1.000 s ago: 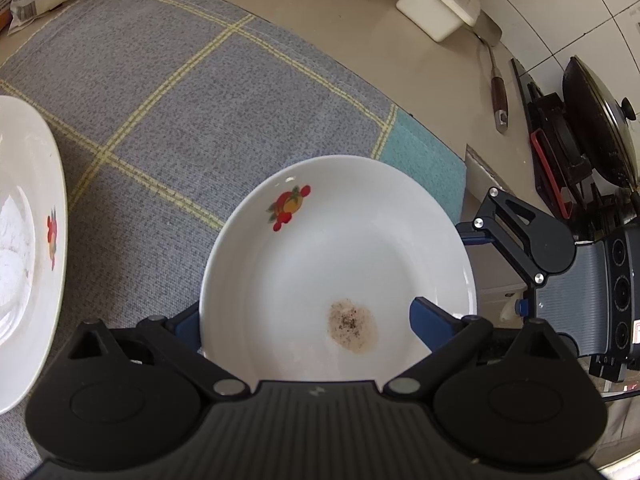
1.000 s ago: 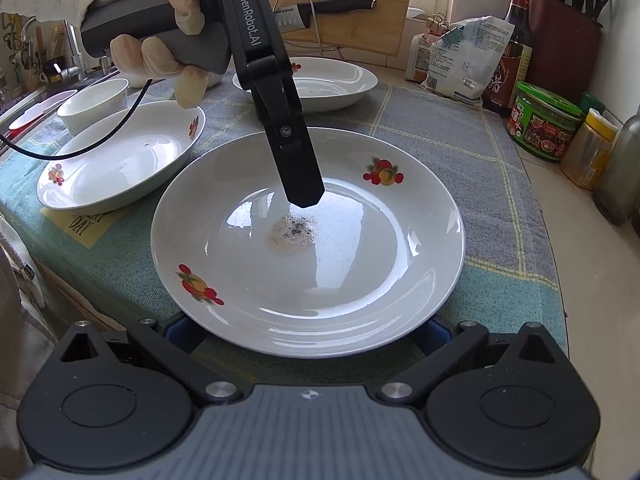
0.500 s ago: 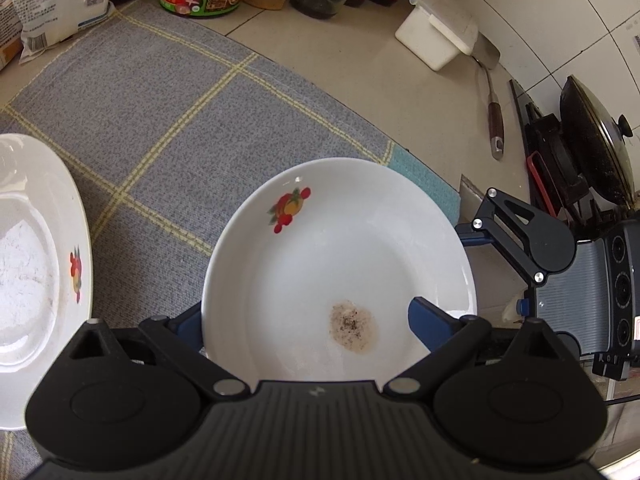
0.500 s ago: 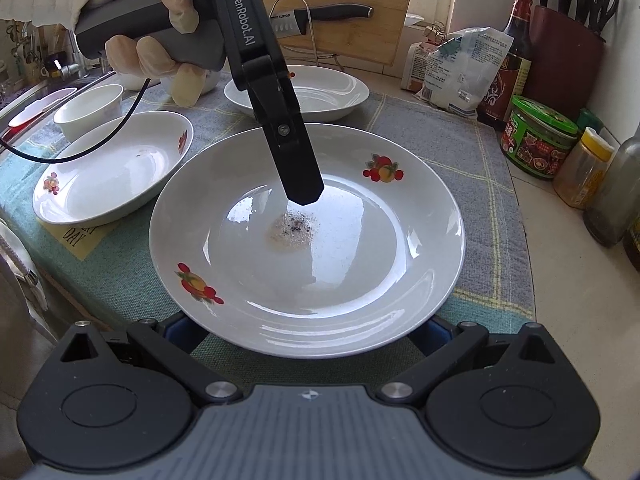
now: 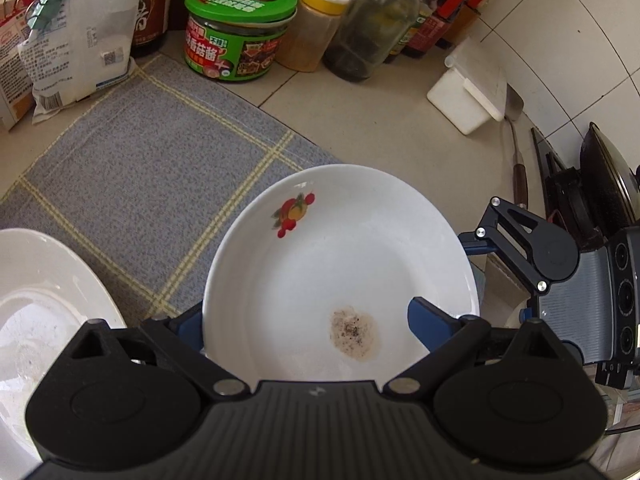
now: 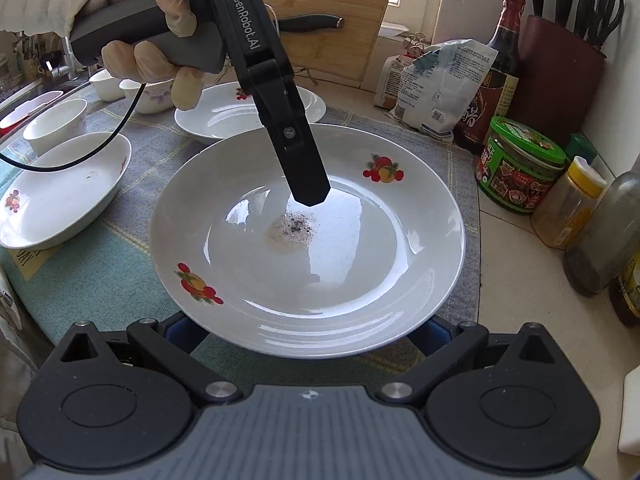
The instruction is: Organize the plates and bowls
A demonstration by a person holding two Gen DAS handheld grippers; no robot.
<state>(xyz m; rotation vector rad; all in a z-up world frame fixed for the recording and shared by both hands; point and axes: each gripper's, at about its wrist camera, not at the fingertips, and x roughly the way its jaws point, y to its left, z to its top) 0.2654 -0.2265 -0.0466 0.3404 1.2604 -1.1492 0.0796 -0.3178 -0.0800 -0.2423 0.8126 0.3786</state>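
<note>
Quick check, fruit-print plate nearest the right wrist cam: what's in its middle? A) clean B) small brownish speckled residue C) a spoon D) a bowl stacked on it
B: the plate carries a small brownish patch with dark specks at its centre, just below one finger of the left gripper; no spoon or bowl sits on it.

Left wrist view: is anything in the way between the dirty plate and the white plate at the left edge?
Nothing visible. Only bare grey mat lies between the dirty plate and the white plate; the green-lidded jar and bag stand beyond the mat's far edge.

plate on mat, jar right (bottles beside)
</note>
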